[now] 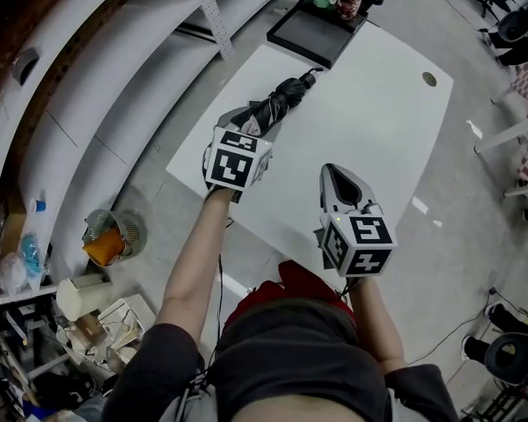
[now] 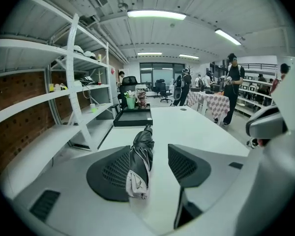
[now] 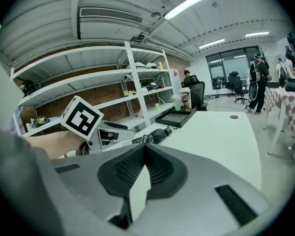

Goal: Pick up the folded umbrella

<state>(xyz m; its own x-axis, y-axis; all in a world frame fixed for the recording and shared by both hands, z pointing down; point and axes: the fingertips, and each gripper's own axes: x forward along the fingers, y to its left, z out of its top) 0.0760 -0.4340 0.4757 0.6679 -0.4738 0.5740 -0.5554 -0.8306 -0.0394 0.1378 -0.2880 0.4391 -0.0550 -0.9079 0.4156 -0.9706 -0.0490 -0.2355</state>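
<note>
- Head view: the folded umbrella [image 1: 280, 102] is lying on the white table [image 1: 370, 121], along its left edge, and its tip is pointing toward the dark tray [image 1: 310, 33] at the far edge. The left gripper [image 1: 249, 123] is hanging over the near end of the umbrella. The right gripper [image 1: 337, 176] is hovering over the near edge, well apart from the umbrella.
- Left gripper view: the left gripper [image 2: 150, 169] is standing released, and the umbrella [image 2: 139, 162] is lying between its jaws, close to the left ribbed pad. The pads are not pressing on it.
  - To my judgement, the gripper is needing to go lower and centre itself, so that both pads are closing evenly on the thick rolled body.
  - The fabric is looking black, soft and creased, with a pale strap at the near end, so it is probably giving way under a squeeze.
  - The table [image 2: 191, 127] is looking smooth and hard.
- Right gripper view: the right gripper [image 3: 145, 167] is staying clenched on nothing. The umbrella [image 3: 158, 134] is showing beyond it as a dark roll.
</note>
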